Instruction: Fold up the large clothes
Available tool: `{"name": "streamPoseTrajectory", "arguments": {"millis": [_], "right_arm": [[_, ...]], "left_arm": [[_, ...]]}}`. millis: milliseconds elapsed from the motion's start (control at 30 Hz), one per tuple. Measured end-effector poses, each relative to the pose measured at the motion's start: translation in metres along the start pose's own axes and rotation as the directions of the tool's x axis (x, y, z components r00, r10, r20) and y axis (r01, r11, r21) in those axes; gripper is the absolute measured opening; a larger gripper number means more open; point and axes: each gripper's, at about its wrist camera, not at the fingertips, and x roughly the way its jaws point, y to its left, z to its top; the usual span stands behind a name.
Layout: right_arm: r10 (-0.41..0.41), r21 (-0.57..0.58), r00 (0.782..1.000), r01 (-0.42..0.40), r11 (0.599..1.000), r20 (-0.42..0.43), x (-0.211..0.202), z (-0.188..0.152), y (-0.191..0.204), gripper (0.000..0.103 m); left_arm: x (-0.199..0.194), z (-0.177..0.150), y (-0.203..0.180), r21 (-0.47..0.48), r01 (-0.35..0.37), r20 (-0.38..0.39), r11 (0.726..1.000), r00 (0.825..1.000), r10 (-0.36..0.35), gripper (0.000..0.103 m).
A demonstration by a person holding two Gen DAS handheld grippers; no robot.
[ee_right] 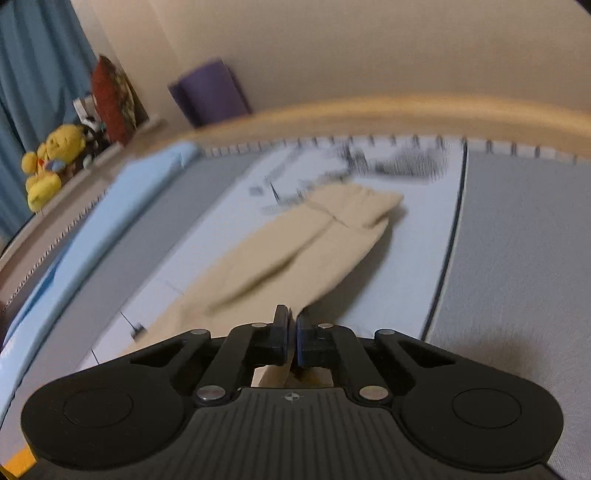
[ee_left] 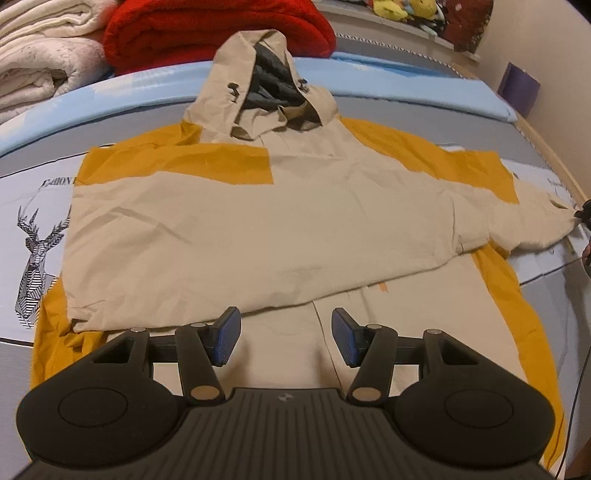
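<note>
A beige and mustard hooded jacket lies spread on the bed, hood toward the far side. One sleeve is folded across the chest; the other sleeve stretches to the right. My left gripper is open and empty, hovering over the jacket's lower front. My right gripper is shut on the beige sleeve, which runs forward from its jaws onto the sheet; it also shows at the right edge of the left wrist view, at the sleeve's cuff. The right wrist view is motion-blurred.
The bed sheet is grey and white with a deer print. Folded white blankets and a red blanket lie at the far left. A wooden bed frame, yellow plush toys and a purple object border the bed.
</note>
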Motion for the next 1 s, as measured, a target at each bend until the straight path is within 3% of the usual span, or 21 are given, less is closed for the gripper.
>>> {"name": "streamPoseTrajectory", "arguments": {"millis": [133,233,333,400,467,533,633,700,767,800,900,933,1000], "right_arm": [[0.025,-0.163,0.994,-0.008,0.987,0.106,-0.041,0.007,0.055,0.002],[0.113,-0.346,0.981,-0.052,0.937,0.157,-0.080,0.001,0.112,0.001],[0.279,-0.536,0.951,-0.169,0.827,0.131,-0.133,-0.028,0.176,0.001],[0.402,-0.644,0.912,-0.262,0.719,0.078,-0.176,-0.062,0.217,0.001],[0.525,-0.724,0.851,-0.368,0.584,-0.010,-0.225,-0.104,0.253,0.001],[0.620,-0.746,0.769,-0.503,0.437,-0.155,-0.269,-0.147,0.281,0.001],[0.650,-0.684,0.634,-0.691,0.232,-0.420,-0.323,-0.211,0.309,0.002],[0.632,-0.634,0.565,-0.759,0.148,-0.530,-0.355,-0.247,0.315,0.004],[0.624,-0.618,0.535,-0.780,0.104,-0.570,-0.384,-0.268,0.312,0.011],[0.625,-0.620,0.534,-0.778,0.100,-0.570,-0.396,-0.272,0.309,0.016],[0.651,-0.612,0.536,-0.779,0.137,-0.537,-0.423,-0.260,0.294,0.017],[0.665,-0.618,0.546,-0.770,0.159,-0.510,-0.429,-0.253,0.282,0.017],[0.682,-0.639,0.589,-0.735,0.228,-0.434,-0.444,-0.244,0.271,0.020]], "left_arm": [[-0.013,0.005,0.017,-0.037,0.005,0.026,0.999,1.000,-0.004,0.060],[-0.024,0.009,0.037,-0.083,-0.004,0.049,0.997,0.999,0.008,0.060],[-0.035,0.013,0.063,-0.148,-0.012,0.067,0.989,0.997,0.022,0.060],[-0.042,0.015,0.084,-0.193,-0.019,0.077,0.981,0.996,0.035,0.060],[-0.050,0.016,0.104,-0.234,-0.026,0.086,0.972,0.995,0.048,0.060],[-0.058,0.015,0.123,-0.271,-0.030,0.095,0.962,0.994,0.058,0.060],[-0.070,0.014,0.150,-0.323,-0.033,0.106,0.946,0.992,0.071,0.060],[-0.075,0.013,0.164,-0.354,-0.034,0.110,0.934,0.991,0.078,0.060],[-0.078,0.011,0.176,-0.382,-0.034,0.109,0.923,0.991,0.081,0.060],[-0.078,0.011,0.180,-0.393,-0.035,0.107,0.919,0.991,0.083,0.060],[-0.079,0.011,0.188,-0.410,-0.036,0.107,0.911,0.990,0.087,0.060],[-0.078,0.011,0.189,-0.412,-0.036,0.108,0.911,0.990,0.088,0.059],[-0.074,0.011,0.187,-0.403,-0.037,0.110,0.914,0.990,0.088,0.057]]}}
